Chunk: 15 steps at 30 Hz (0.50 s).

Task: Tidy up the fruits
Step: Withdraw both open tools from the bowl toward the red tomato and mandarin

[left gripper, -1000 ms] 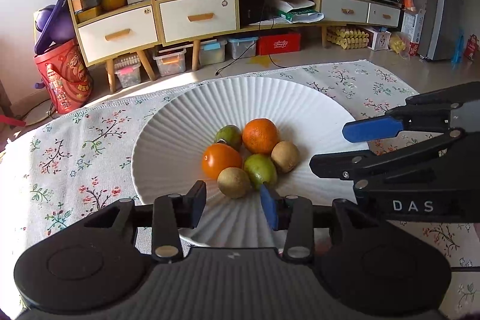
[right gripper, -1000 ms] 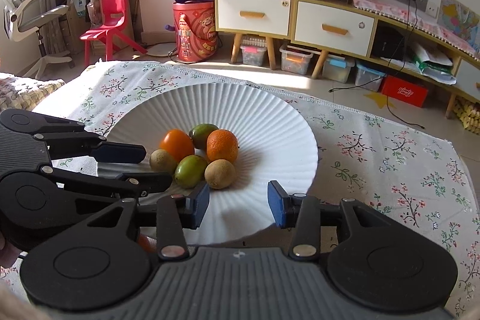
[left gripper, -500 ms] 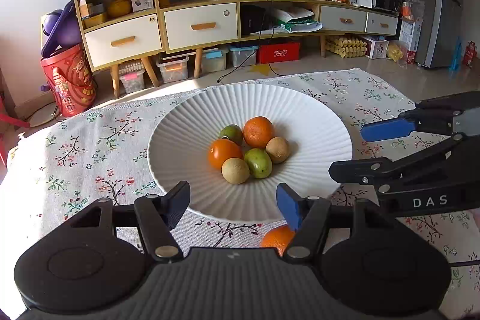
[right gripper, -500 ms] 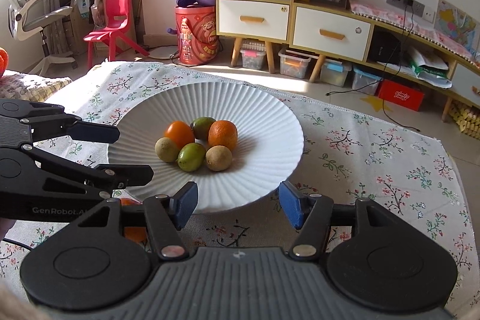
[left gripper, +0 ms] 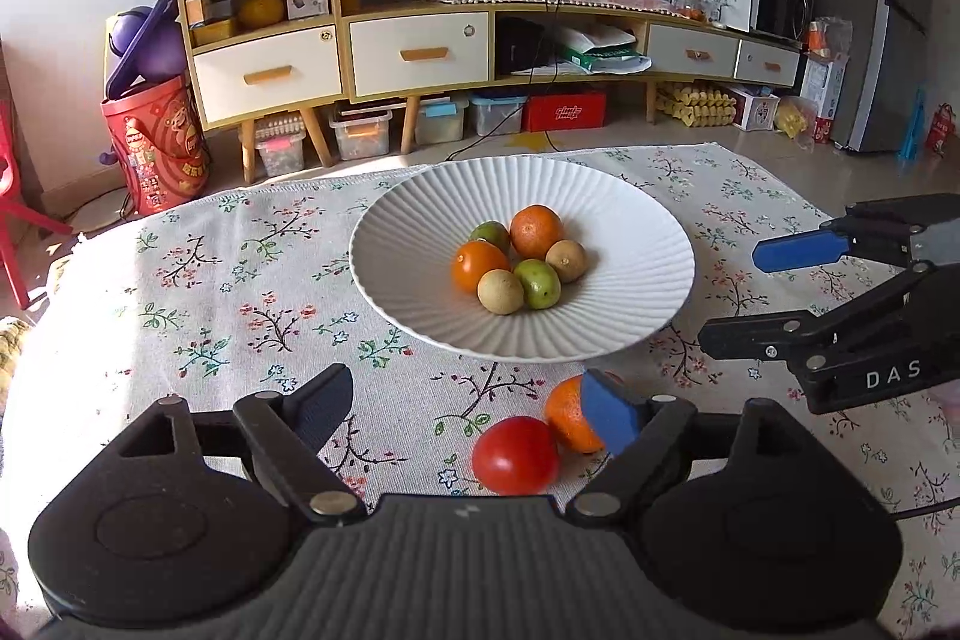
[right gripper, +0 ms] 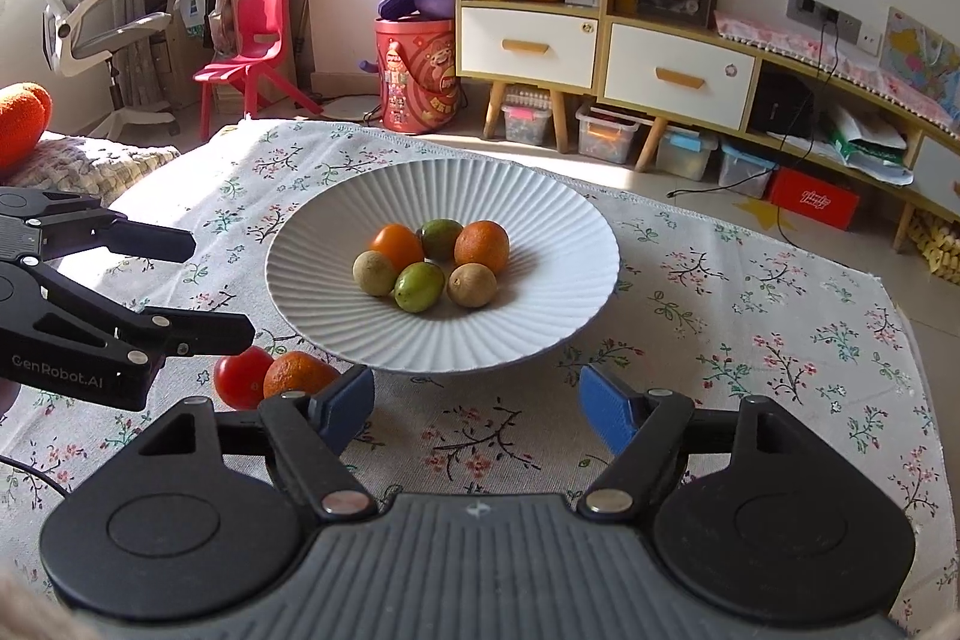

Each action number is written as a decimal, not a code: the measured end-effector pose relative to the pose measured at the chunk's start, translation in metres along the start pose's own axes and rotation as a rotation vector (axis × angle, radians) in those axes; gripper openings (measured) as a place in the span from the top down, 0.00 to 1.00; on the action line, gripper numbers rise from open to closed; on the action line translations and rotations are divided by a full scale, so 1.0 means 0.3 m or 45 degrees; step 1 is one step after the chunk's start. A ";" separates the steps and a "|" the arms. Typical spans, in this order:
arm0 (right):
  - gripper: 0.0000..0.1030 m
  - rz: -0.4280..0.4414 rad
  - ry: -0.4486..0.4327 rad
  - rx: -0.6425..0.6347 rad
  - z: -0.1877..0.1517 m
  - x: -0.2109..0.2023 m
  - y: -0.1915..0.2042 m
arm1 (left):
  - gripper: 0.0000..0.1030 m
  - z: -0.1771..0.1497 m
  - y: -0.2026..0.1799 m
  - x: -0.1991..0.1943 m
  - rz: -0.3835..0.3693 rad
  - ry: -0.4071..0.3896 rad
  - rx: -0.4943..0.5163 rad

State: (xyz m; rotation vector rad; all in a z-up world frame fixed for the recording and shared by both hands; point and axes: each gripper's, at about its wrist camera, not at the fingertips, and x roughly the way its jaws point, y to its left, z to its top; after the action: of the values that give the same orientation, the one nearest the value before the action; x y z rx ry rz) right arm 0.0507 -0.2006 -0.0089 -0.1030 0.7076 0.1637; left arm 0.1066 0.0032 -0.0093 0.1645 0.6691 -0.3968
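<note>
**Two Fruits Left Outside the Plate**

Nearest, in the left wrist view: left gripper (left gripper: 465, 409) with jaws wide apart, just been opening, clamped on nothing; between them on the flowered tablecloth (left gripper: 240, 292), a smooth round red tomato (left gripper: 515, 454) and, touching it on the far right side, a dimpled orange mandarin (left gripper: 567, 415) partly hidden behind the blue right pad. In the right wrist view: right gripper (right gripper: 477, 409) likewise spread, just been opening, nothing between the pads but bare cloth; the same tomato (right gripper: 242, 376) and mandarin (right gripper: 298, 375) to its left, just beside the near rim of the plate.

Further out: ribbed white ceramic plate (left gripper: 630, 244) at mid-table, holding six small fruits bunched at its centre; two orange, two green, two brownish; all touching or nearly so.

Judged step: between picks, with most fruit already gathered and two pieces still on the cloth. Next move, probably: left gripper down and forward onto the tomato, jaws kept wide enough to straddle it, then closed gently; soft skin, so light pressure; care not to nudge the mandarin away.

Orientation: tomato and mandarin near round, no clear long axis, so approach angle matters little; stem end of either not discernible.
</note>
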 end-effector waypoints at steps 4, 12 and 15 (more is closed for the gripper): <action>0.25 0.010 0.012 -0.015 -0.016 -0.006 0.016 | 0.26 -0.029 0.014 -0.020 0.003 0.009 -0.003; 0.16 0.030 0.034 -0.041 -0.053 -0.014 0.045 | 0.16 -0.096 0.056 -0.053 0.025 0.042 -0.030; 0.12 0.034 0.040 -0.051 -0.066 -0.012 0.056 | 0.12 -0.118 0.065 -0.063 0.040 0.048 -0.030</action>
State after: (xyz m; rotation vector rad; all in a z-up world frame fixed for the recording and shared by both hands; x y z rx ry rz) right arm 0.0323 -0.1875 -0.0220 -0.1347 0.7375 0.2018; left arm 0.0809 0.0363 -0.0244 0.1603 0.7070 -0.3561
